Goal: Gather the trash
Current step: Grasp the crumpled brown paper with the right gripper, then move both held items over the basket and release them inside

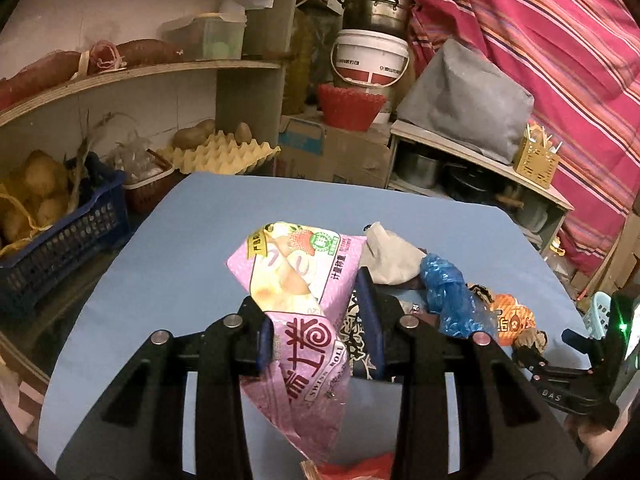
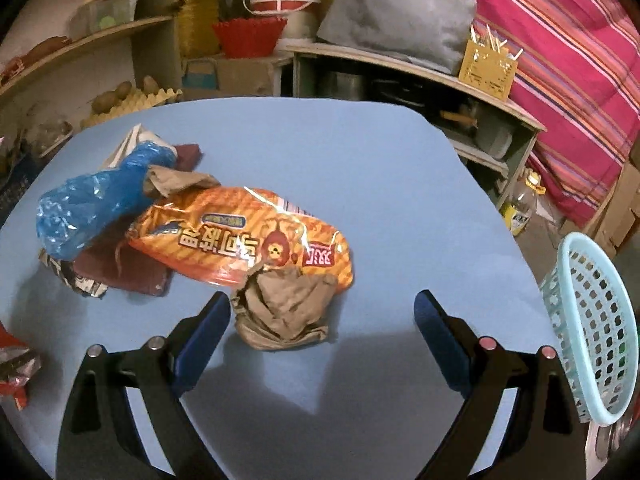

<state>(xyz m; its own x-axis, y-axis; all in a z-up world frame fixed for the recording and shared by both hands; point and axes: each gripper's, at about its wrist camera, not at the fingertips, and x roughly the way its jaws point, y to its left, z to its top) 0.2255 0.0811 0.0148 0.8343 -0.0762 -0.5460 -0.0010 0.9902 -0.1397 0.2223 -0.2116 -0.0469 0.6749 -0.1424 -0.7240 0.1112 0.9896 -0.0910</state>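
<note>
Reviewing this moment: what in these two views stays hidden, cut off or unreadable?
- Left wrist view: the pink wrapper in the left gripper hides the trash behind it.
- Right wrist view: the light blue basket is cut by the frame edge; its contents cannot be seen.
- Right wrist view: the red wrapper is cut off at the left edge.

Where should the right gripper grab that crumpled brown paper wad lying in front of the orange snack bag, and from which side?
Grip the crumpled brown paper wad across its bulging middle, coming down from above on the near side. It lies loose on the blue table, its far edge touching the orange snack bag. The open right gripper probably needs to shift toward the wad, since one finger already sits beside it.
</note>
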